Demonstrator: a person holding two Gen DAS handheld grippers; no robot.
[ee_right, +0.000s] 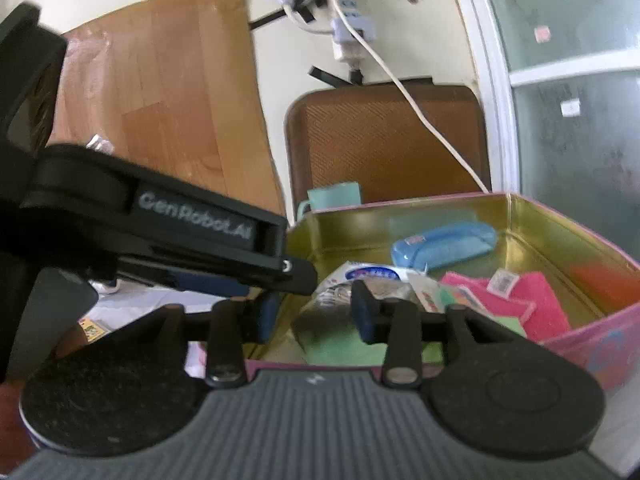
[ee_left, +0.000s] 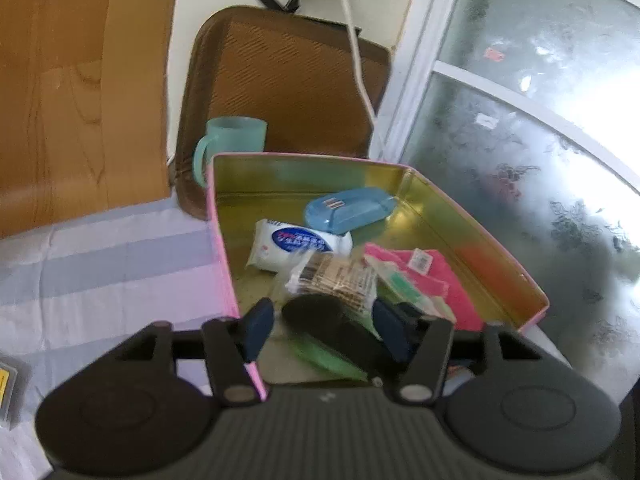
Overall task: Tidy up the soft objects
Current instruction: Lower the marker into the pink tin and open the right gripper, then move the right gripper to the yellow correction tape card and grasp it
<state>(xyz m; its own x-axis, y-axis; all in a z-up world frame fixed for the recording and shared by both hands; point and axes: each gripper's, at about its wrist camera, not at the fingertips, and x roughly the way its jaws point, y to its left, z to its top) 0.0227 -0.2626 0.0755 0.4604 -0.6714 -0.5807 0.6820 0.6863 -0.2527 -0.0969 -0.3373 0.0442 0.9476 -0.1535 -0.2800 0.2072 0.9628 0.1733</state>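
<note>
A pink tin box (ee_left: 472,224) with a gold inside was seen on a striped cloth (ee_left: 100,264), holding a blue case (ee_left: 348,210), a white tissue pack (ee_left: 296,246), a clear packet (ee_left: 336,276) and a pink towel (ee_left: 436,276). The left gripper (ee_left: 324,322) was held parted over the near rim, a black object (ee_left: 332,322) lying between its fingers; whether this was gripped could not be told. The right gripper (ee_right: 316,314) was held parted beside the packet, no grip being visible.
</note>
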